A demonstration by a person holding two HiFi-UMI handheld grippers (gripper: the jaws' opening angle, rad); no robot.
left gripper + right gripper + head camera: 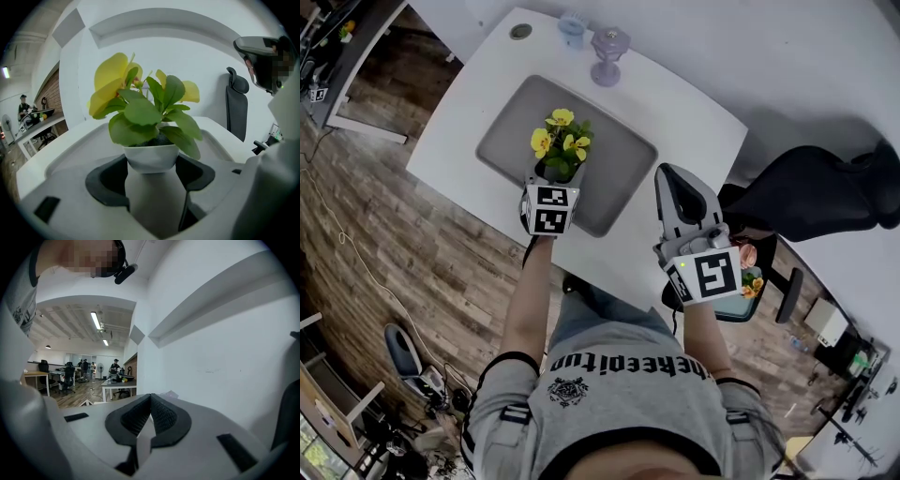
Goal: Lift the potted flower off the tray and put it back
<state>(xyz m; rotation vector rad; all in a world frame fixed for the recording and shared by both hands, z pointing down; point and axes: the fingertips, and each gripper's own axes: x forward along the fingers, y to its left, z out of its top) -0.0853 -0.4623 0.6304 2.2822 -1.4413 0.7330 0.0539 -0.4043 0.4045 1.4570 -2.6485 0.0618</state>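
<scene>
Head view: the left gripper (551, 183) holds the potted flower (562, 141) over the near part of the grey tray (623, 155), which carries nothing else; I cannot tell whether it is lifted. Left gripper view: jaws clamped low on the white pot (152, 158), probably to spare the leaves. Right gripper view: the right gripper (150, 414), jaws together and empty, waits aside.

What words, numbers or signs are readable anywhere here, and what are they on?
Shirt: white lettering, upside down and warped, too unclear to quote.
Left marker cube and right marker cube: black-and-white square patterns, no letters.
White pot: no label visible.
Nothing else readable.
</scene>
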